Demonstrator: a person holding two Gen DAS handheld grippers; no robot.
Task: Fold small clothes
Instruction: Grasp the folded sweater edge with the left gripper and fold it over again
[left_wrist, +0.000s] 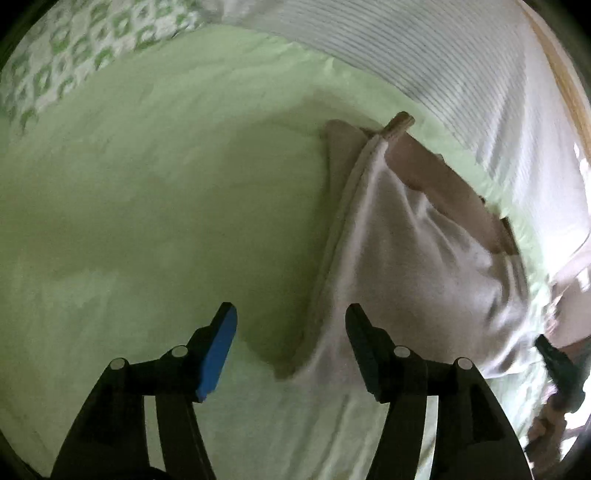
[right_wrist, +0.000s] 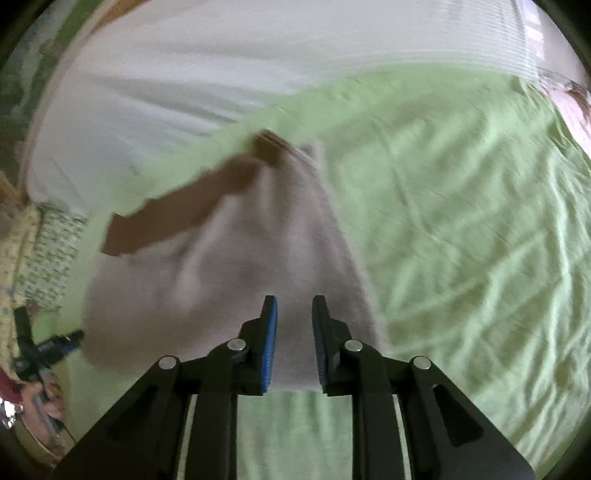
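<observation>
Just ahead of the right tool (right_wrist: 293, 314) – narrowly parted, pinching nothing – lies the beige garment (right_wrist: 229, 266).

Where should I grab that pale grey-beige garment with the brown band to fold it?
Judging by its pose, take the pale grey-beige garment at its near corner, coming from the bare green sheet side; that long edge is exposed and slightly lifted.

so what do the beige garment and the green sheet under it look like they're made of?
Beige garment: soft matte knit, probably cotton jersey; it drapes in rounded folds and has a thick stitched edge. Green sheet: thin woven fabric, maybe cotton, matte with a slight sheen; fine sharp creases run across it. Blur hides the weave.
</observation>
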